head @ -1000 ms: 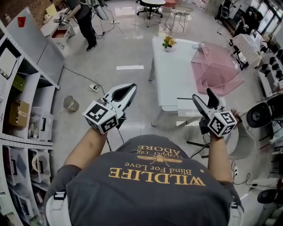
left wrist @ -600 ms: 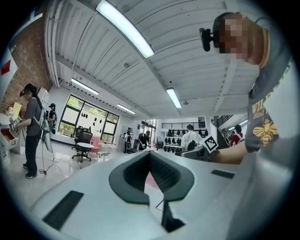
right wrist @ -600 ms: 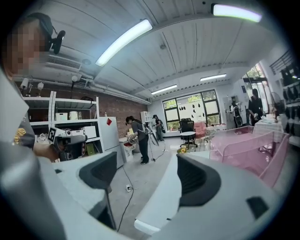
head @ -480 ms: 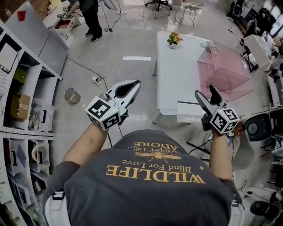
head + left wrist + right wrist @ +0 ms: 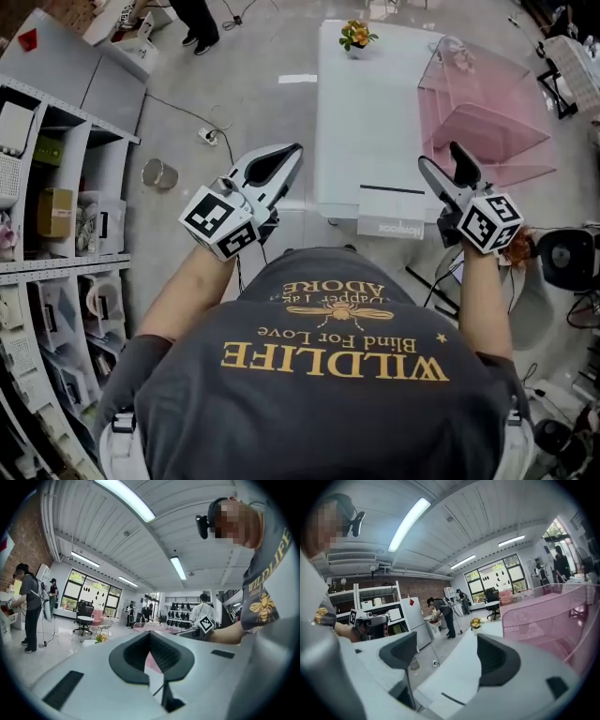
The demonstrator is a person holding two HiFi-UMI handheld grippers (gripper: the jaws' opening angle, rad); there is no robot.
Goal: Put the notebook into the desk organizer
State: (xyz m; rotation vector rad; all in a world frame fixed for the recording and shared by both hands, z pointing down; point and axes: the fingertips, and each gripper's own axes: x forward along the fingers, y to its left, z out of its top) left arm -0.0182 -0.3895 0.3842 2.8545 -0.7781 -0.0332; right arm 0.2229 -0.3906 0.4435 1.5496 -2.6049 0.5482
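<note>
I'm holding both grippers up short of the table, with the notebook (image 5: 391, 208) lying at its near edge and neither gripper touching it.
The white notebook is lying flat on the white table (image 5: 361, 122), at the end nearest me, while the pink mesh desk organizer (image 5: 478, 103) is sitting further back at the table's right side, apart from the notebook. My right gripper (image 5: 439, 156) is hovering by the notebook's right end, its jaws spread wide with nothing between them. My left gripper (image 5: 296, 150) is hanging over the floor just left of the table, its jaws closed tip to tip and gripping nothing. A small pot of flowers (image 5: 354, 36) is sitting at the table's far end, and shelving (image 5: 56, 187) is running along my left.
</note>
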